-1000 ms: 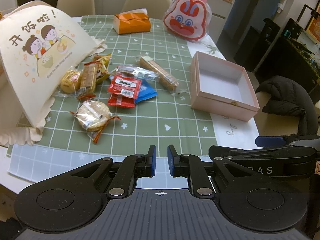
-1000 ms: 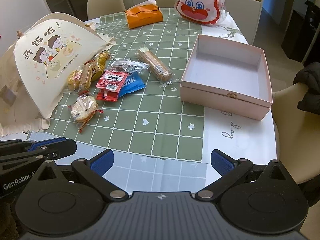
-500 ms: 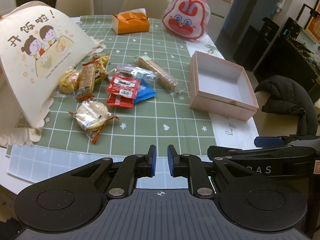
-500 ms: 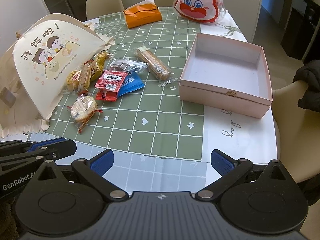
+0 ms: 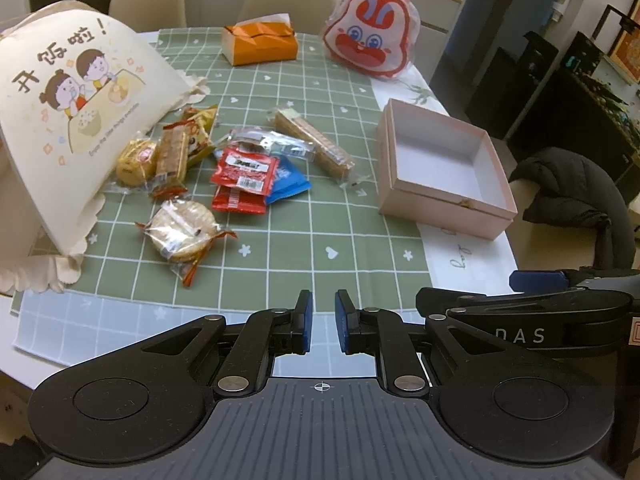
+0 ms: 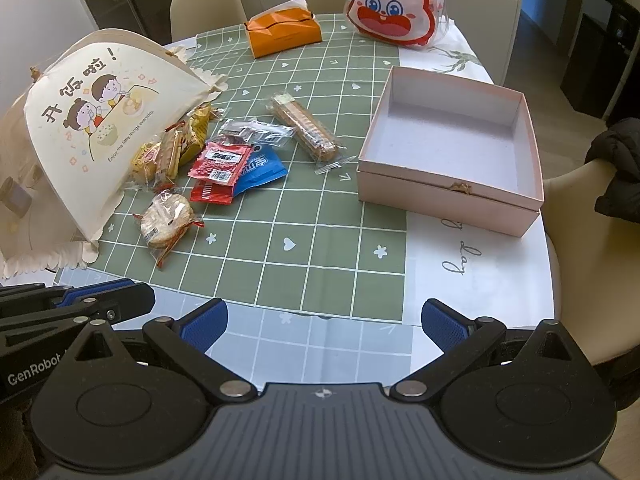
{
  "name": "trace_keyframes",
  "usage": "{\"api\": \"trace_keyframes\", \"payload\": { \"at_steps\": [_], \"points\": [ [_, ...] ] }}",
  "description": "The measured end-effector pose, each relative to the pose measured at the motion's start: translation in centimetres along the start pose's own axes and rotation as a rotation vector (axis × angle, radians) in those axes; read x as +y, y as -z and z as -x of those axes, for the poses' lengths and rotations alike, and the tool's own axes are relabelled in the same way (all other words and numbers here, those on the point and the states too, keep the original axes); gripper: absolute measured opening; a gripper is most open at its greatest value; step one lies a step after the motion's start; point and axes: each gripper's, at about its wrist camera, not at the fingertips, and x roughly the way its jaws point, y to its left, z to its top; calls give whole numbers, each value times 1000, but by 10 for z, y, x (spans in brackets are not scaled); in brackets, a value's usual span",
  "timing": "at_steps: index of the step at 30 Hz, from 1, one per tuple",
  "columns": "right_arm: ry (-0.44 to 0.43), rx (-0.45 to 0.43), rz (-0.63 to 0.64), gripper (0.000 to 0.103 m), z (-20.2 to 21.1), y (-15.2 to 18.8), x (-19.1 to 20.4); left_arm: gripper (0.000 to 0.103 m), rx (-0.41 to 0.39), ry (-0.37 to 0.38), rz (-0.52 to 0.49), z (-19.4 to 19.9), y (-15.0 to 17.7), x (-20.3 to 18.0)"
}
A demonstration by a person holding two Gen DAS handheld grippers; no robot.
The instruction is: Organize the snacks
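Several wrapped snacks lie on the green checked cloth [image 5: 280, 256]: a round rice cracker [image 5: 180, 230] [image 6: 166, 220], red packets [image 5: 244, 172] [image 6: 220, 162], a blue packet [image 5: 288, 180] [image 6: 260, 168], a long biscuit bar [image 5: 314, 144] [image 6: 306, 128] and yellow packs [image 5: 136, 158] [image 6: 146, 158]. An empty pink box [image 5: 444, 196] [image 6: 448, 196] stands to their right. My left gripper [image 5: 322, 322] hangs over the table's near edge, shut with nothing between its pads. My right gripper [image 6: 324, 322] is wide open and empty, well short of the snacks.
A cream food cover [image 5: 68, 120] [image 6: 88, 136] with a cartoon print leans at the left, over some snacks. An orange tissue box [image 5: 260, 44] [image 6: 284, 34] and a rabbit bag [image 5: 370, 34] [image 6: 394, 6] sit at the far end. Chairs ring the table; a dark jacket [image 5: 576, 200] lies on the right one.
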Motion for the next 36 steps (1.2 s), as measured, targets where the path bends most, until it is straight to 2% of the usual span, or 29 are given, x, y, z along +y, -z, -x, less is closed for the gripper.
{"api": "trace_keyframes", "payload": {
  "at_steps": [19, 29, 31, 34, 36],
  "points": [
    [-4, 10, -13, 103, -4, -2, -3, 17, 4, 0, 8, -2, 0, 5],
    [2, 33, -17, 103, -20, -9, -4, 17, 44, -15, 65, -17, -4, 24],
    [-11, 12, -19, 103, -25, -12, -5, 17, 48, -21, 84, -22, -5, 31],
    [-32, -84, 6, 103, -31, -16, -3, 16, 42, -37, 138, -33, -10, 51],
    [-6, -119, 55, 103, -42, -19, 5, 17, 21, 3, 186, -39, -14, 69]
  ]
}}
